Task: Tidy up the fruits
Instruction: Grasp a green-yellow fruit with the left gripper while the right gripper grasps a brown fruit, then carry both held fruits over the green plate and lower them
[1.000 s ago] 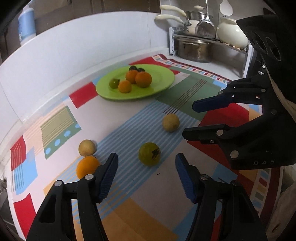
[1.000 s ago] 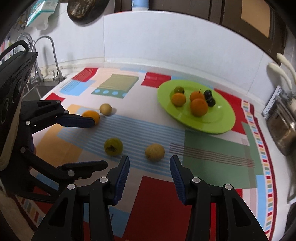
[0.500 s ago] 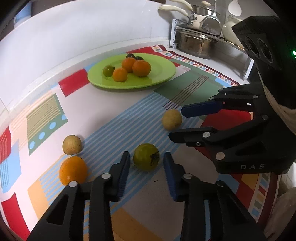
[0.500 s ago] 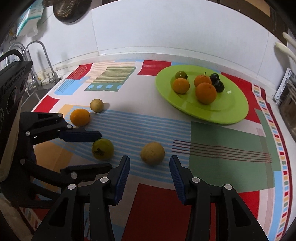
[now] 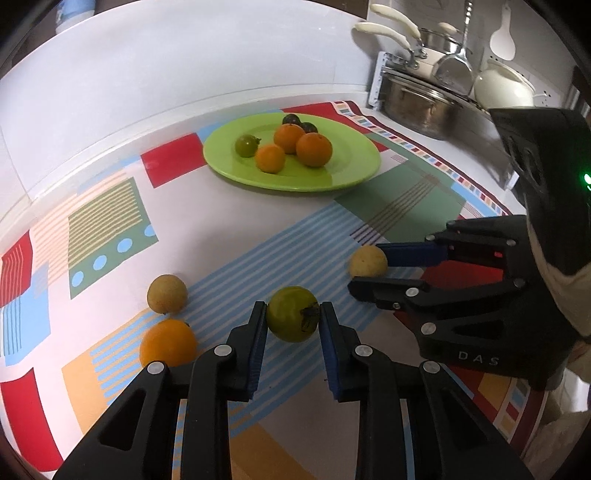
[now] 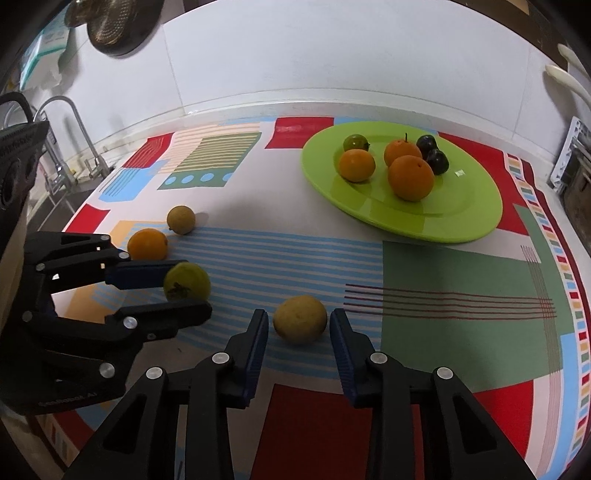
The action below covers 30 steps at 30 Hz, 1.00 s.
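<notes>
1. Grippers sit nearest in both views. The left gripper [image 5: 293,314] has its blue pads clamped against both sides of a green fruit [image 5: 292,313] that rests on the patterned mat [image 5: 258,240].
2. Beside it to the right, the right gripper [image 6: 299,319] is closing around a tan round fruit [image 6: 300,319]. The fruit lies between the pads with a thin gap showing on each side, so it is not yet squeezed.
3. Left of the green fruit, an orange [image 5: 168,342] lies near the left gripper's arm, and a second tan fruit [image 5: 167,293] sits just beyond the orange, close beside it.
4. Farther back and to the right, a green plate [image 6: 461,218] holds three oranges, one small green fruit and two dark ones clustered together.
5. Only the left wrist view shows the far right corner: a steel pot [image 5: 413,105] on a rack, pans with cream handles and a cream kettle [image 5: 504,83].
6. Only the right wrist view shows the far left: a tap [image 6: 74,122] over a sink, and a dark round pan [image 6: 114,26] hanging on the wall.
</notes>
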Available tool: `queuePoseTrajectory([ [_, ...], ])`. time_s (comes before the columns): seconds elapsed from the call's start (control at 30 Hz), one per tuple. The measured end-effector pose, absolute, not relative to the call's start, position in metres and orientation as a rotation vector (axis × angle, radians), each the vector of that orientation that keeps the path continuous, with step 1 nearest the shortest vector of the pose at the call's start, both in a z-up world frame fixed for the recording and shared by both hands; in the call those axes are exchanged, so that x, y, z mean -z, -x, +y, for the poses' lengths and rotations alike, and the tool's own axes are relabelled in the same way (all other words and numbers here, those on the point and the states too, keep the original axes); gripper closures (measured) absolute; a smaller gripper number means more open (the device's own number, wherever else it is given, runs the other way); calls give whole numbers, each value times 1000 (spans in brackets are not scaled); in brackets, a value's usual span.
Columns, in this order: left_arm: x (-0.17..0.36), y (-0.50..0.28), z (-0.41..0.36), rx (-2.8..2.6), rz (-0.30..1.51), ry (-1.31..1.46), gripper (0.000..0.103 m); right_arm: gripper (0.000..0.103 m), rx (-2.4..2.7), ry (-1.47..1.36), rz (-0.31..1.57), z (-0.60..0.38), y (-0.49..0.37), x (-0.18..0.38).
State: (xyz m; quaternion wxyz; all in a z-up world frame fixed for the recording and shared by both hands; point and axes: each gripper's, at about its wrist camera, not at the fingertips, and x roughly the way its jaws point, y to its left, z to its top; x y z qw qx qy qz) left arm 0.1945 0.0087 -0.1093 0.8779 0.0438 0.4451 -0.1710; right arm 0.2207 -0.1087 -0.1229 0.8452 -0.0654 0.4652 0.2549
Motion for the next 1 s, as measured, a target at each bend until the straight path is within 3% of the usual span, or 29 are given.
queuePoseTrajectory([
  [0.03,110,-195,9,353,929,-89,75,72,-536,140,978,-109,-220,123],
  [1.0,35,-169,-3,367,727,-85,75,72,-449,47,799,-136,-187,46],
])
